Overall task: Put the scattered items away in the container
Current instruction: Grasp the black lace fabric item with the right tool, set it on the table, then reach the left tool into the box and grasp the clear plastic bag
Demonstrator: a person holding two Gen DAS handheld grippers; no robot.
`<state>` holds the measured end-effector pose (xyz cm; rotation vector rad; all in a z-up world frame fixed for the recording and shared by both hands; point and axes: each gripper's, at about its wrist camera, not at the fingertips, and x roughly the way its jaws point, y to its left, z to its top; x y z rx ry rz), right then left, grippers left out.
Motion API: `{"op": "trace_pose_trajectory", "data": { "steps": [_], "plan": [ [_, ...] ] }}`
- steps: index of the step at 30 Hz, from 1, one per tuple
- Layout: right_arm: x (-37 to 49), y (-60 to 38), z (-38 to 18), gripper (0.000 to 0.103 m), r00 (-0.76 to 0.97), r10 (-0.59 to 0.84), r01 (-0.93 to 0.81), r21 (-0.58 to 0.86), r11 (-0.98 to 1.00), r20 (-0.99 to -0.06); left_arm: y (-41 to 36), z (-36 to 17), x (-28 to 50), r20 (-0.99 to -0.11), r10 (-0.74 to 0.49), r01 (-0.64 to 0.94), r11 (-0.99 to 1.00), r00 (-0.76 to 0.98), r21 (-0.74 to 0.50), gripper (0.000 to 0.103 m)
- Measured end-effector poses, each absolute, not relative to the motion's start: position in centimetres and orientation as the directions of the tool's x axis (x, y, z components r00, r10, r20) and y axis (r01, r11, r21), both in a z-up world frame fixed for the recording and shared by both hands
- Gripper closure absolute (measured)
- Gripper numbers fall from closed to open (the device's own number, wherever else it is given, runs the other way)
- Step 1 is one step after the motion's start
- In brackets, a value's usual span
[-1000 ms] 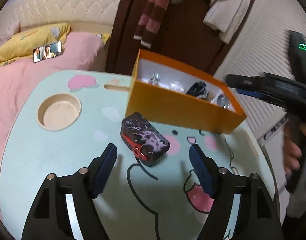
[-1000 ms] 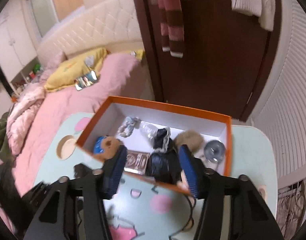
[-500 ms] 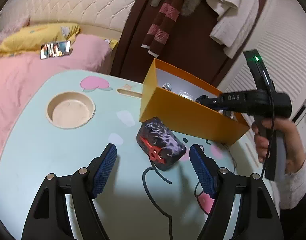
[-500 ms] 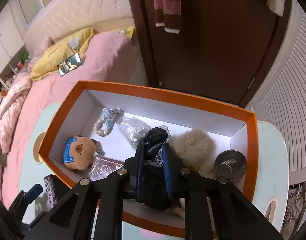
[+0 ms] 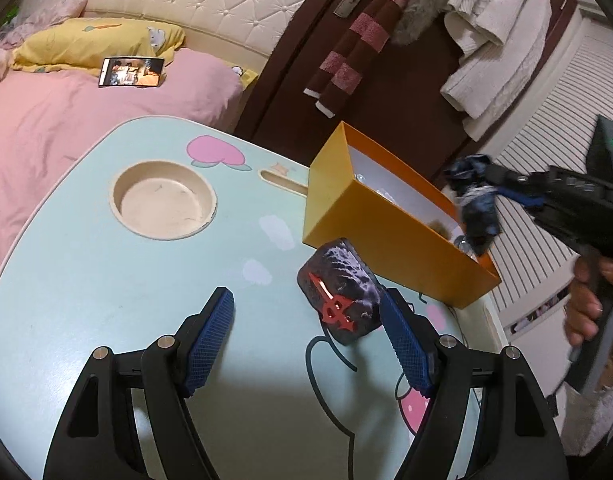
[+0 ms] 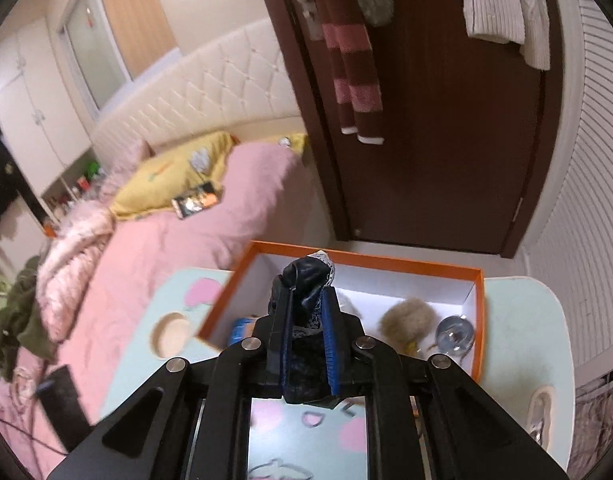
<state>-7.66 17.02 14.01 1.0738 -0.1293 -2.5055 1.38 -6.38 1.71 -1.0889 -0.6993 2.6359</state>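
The right gripper [image 6: 306, 320] is clamped narrow on a dark cloth bundle [image 6: 308, 280], holding it up above the orange box [image 6: 476, 320], where a fluffy ball [image 6: 406, 318] and a metal lid [image 6: 454, 334] lie just beyond its fingers. The left gripper [image 5: 306, 340] stands wide over the table [image 5: 86, 300], gripping nothing; a black pouch [image 5: 340, 292] lies between its fingertips, close against the right one, just in front of the box.

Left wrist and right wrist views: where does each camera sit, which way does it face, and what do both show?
Left wrist: rides the open left hand-held gripper, angled down at the mint table and black pouch; its fingers and the person's other hand show.
Right wrist: rides the right hand-held gripper, shut on dark cloth.
Both show the orange cardboard box.
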Motion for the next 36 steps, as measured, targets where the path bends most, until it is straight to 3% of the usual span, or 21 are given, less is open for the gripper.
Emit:
{"op": "trace_pose_trajectory", "data": {
  "steps": [6, 15, 17, 19, 21, 22, 27, 36],
  "plan": [
    [-4.5, 15.9, 14.1, 0.090, -0.543, -0.466, 0.367, 0.302, -0.880, -0.698, -6.7, 1.7, 1.5, -0.609, 0.348, 0.002, -0.867, -0.713, -0.498, 0.028],
    [-2.8, 14.6, 6.6, 0.089, -0.406, -0.426, 0.316, 0.313, -0.896, -0.809, -7.1, 2.0, 1.7, -0.584, 0.341, 0.001, -0.864, -0.737, -0.504, 0.028],
    [-3.0, 15.0, 5.4, 0.086, -0.407, -0.431, 0.299, 0.328, -0.896, -0.806, -7.0, 2.0, 1.6, -0.578, 0.350, -0.008, -0.860, -0.737, -0.510, 0.028],
    [-2.9, 15.5, 4.8, 0.075, -0.428, -0.420, 0.297, 0.314, -0.902, -0.800, -7.1, 1.8, 1.4, -0.584, 0.354, -0.004, -0.858, -0.731, -0.514, 0.028],
    [-2.8, 16.3, 4.8, 0.058, -0.460, -0.408, 0.296, 0.297, -0.908, -0.789, -7.1, 1.8, 1.4, -0.581, 0.353, 0.003, -0.853, -0.734, -0.522, 0.028],
    [-2.6, 16.8, 4.9, 0.055, -0.473, -0.406, 0.293, 0.295, -0.909, -0.782, -7.3, 1.8, 1.5, -0.576, 0.352, 0.007, -0.850, -0.738, -0.527, 0.028],
    [-1.6, 19.9, 5.8, 0.046, -0.525, -0.408, 0.255, 0.319, -0.913, -0.747, -7.5, 1.3, 1.1, -0.601, 0.352, 0.033, -0.845, -0.717, -0.534, 0.028],
    [0.4, 21.0, 3.4, 0.046, -0.576, -0.248, 0.268, 0.107, -0.958, -0.779, -6.2, 3.6, 1.1, -0.605, 0.308, -0.009, -0.896, -0.735, -0.445, 0.028]
  ]
}}
